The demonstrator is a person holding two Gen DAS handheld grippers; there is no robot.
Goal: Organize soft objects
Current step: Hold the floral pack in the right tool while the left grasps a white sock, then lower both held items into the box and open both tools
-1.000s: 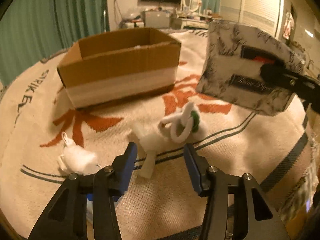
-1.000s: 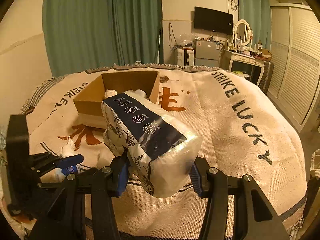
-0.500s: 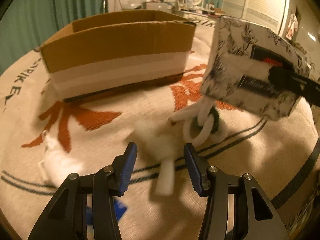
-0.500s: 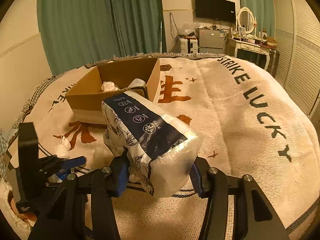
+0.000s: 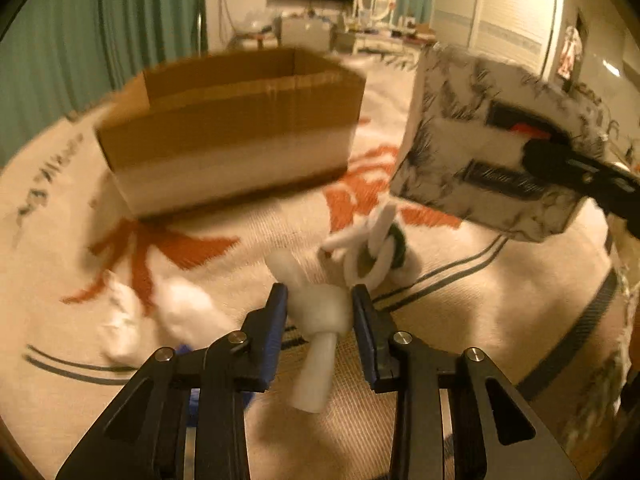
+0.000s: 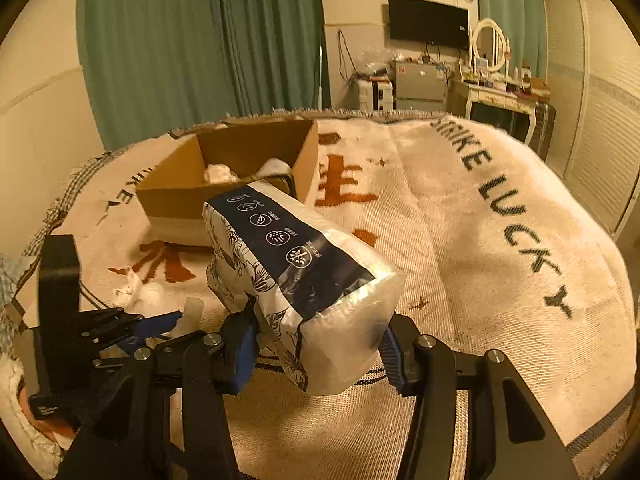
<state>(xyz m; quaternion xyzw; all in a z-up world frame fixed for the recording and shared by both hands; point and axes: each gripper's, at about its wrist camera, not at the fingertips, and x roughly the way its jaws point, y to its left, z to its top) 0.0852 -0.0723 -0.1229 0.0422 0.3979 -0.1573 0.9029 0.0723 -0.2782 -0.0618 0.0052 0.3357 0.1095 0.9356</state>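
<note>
Left tongs (image 5: 319, 312) now closed on knotted cloth (image 5: 320, 316), right tongs (image 6: 316, 344) gripping tissue pack (image 6: 304, 276)

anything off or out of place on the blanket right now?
Nothing damaged or spilled. Loose soft items lie outside the cardboard box: a white crumpled wad and a white-and-green ring toy on the blanket. The left tongs grip a knotted white piece; the right tongs hold the tissue pack aloft.
</note>
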